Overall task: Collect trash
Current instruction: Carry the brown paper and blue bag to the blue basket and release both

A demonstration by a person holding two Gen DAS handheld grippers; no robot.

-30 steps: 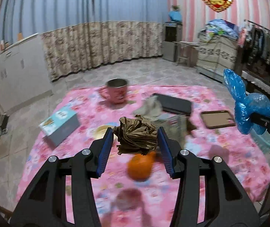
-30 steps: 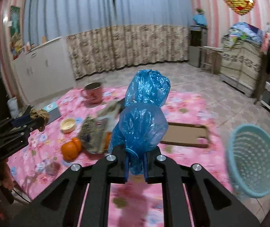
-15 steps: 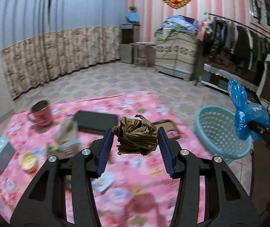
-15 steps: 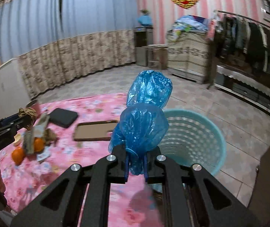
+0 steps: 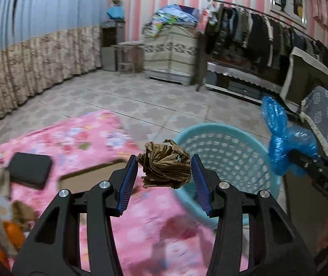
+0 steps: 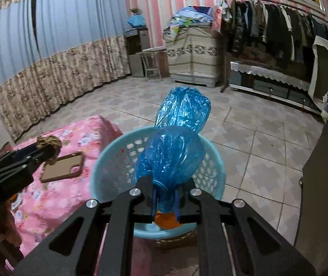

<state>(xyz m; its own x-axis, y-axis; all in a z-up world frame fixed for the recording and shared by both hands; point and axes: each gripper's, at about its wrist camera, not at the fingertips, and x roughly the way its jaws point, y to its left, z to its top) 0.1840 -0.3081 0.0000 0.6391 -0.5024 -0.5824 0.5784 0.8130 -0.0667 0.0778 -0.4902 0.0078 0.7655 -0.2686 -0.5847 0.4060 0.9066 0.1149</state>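
The crumpled brown paper wad [image 5: 166, 164] looks light, dry and springy, so it should crush a little under the pads and fall freely once let go; a hold across its middle suits it. It sits between the blue pads of the left hand-held gripper [image 5: 165, 177], which is closed partway and clamped on its sides, at the centre of the left wrist view, just short of the light blue perforated basket [image 5: 244, 138] at centre right. The blue plastic bag [image 6: 175, 147] is thin, soft and slippery, best pinched at a gathered bunch. The right hand-held gripper [image 6: 165, 201] has its fingers nearly together on the bag's lower end, with the bag over the basket's mouth in the middle of the right wrist view.
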